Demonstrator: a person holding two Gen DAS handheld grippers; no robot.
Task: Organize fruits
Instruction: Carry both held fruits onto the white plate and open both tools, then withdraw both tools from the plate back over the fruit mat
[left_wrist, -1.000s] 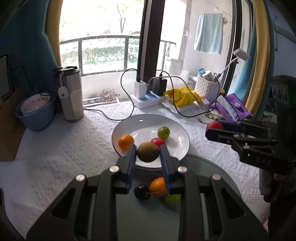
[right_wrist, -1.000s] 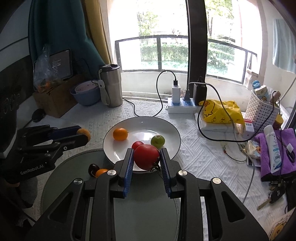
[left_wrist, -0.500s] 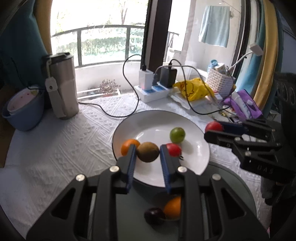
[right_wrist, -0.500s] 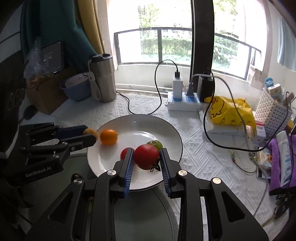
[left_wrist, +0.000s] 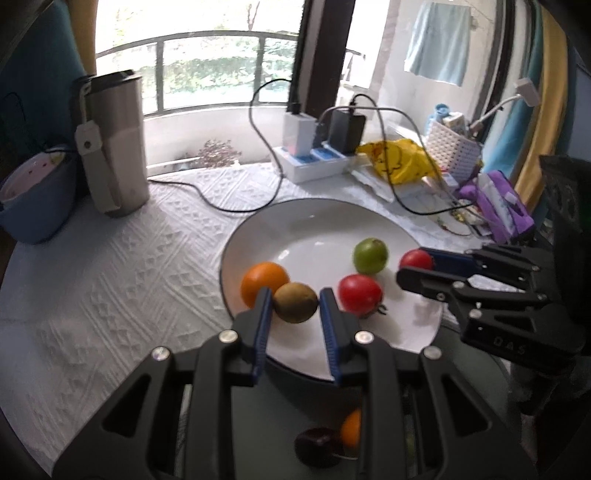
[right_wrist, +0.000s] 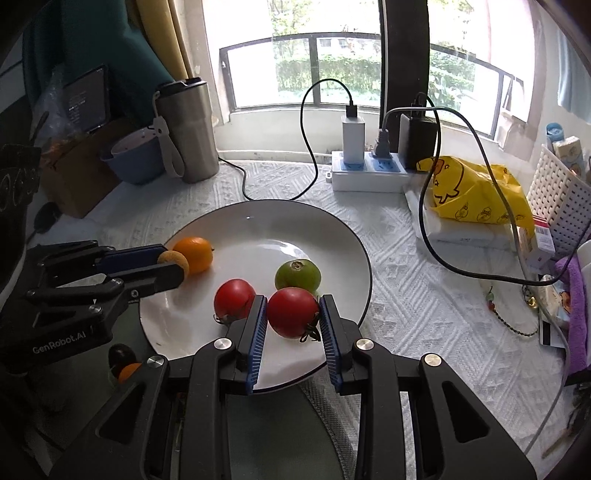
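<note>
A white plate (left_wrist: 317, 229) (right_wrist: 266, 229) holds an orange (left_wrist: 263, 278) (right_wrist: 195, 254), a green fruit (left_wrist: 370, 255) (right_wrist: 297, 275) and a red tomato (left_wrist: 359, 293) (right_wrist: 234, 298). My left gripper (left_wrist: 295, 308) (right_wrist: 173, 266) is shut on a brown kiwi (left_wrist: 295, 302) over the plate's near left rim, beside the orange. My right gripper (right_wrist: 293, 317) (left_wrist: 415, 267) is shut on a second red tomato (right_wrist: 292, 312) over the plate's near right part. A dark plum (left_wrist: 317, 445) (right_wrist: 121, 355) and a small orange (left_wrist: 351, 428) (right_wrist: 129, 371) lie on the dark round tray (left_wrist: 280, 413) below.
A steel tumbler (right_wrist: 188, 129) and a blue bowl (right_wrist: 135, 158) stand far left. A power strip (right_wrist: 365, 173) with chargers and cables lies behind the plate. A yellow bag (right_wrist: 476, 199), a white basket (right_wrist: 557, 199) and purple items (left_wrist: 502, 210) crowd the right.
Both grippers have moved forward with their fruit, from above the dark tray to over the plate. Both stay shut.
</note>
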